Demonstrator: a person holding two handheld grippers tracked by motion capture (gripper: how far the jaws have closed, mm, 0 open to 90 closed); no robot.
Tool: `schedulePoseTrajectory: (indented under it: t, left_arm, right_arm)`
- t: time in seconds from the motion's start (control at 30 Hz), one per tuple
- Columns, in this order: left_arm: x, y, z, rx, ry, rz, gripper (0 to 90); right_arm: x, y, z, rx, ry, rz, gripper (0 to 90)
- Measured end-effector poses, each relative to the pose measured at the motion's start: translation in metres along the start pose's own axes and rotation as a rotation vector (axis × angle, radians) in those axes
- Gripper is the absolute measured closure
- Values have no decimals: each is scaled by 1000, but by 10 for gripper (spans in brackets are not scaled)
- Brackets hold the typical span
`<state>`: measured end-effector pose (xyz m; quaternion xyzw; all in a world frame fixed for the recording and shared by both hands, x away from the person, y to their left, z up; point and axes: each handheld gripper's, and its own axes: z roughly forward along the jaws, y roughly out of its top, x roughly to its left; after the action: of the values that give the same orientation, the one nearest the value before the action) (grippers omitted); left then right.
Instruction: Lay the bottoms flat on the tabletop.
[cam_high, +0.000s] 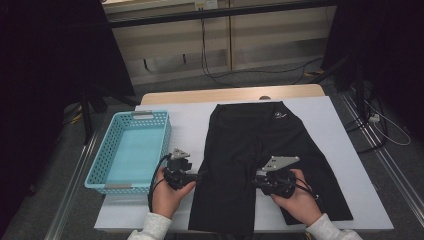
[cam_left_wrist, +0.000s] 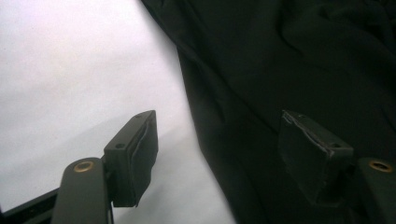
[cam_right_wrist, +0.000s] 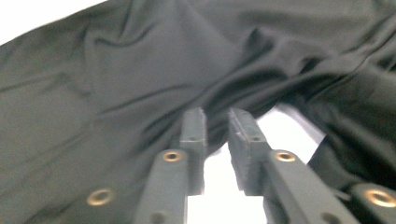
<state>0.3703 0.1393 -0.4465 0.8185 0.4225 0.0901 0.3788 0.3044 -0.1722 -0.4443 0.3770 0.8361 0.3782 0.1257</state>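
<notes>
Grey carpet floor (cam_high: 260, 82), pale wall panels (cam_high: 170, 47), trailing black cables (cam_high: 210, 70), dark curtains (cam_high: 50, 60).

Left gripper (cam_left_wrist: 217, 154): two black jaws rise from the bottom edge, standing wide apart with nothing pressed between the pads.
Left-hand jaw: over the white table cover (cam_left_wrist: 70, 84), its worn pad facing inward.
Right-hand jaw: over the black shorts (cam_left_wrist: 289, 60), its pad edge frayed and pale.
Shorts: dark, softly creased fabric across the right and upper part; their edge runs diagonally down between the jaws.
Cover: plain, with a faint shadow beside the left-hand jaw.
</notes>
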Motion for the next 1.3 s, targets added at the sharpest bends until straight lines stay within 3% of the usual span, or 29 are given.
schedulePoseTrajectory:
  t: [0.37, 0.57, 0.8, 1.3]
  left_arm:
    - [-2, 0, 2, 3, -12, 14, 218]
    - [-6, 0, 4, 16, -25, 40, 142]
    - [-6, -1, 5, 14, -42, 46, 106]
    - [-5, -4, -1, 33, -42, 62, 111]
  right_arm:
    - [-11, 7, 1, -74, -58, 8, 362]
    - [-22, 12, -4, -123, -76, 42, 225]
    - [-37, 17, 2, -147, -92, 91, 166]
    - [-46, 23, 5, -165, -107, 105, 132]
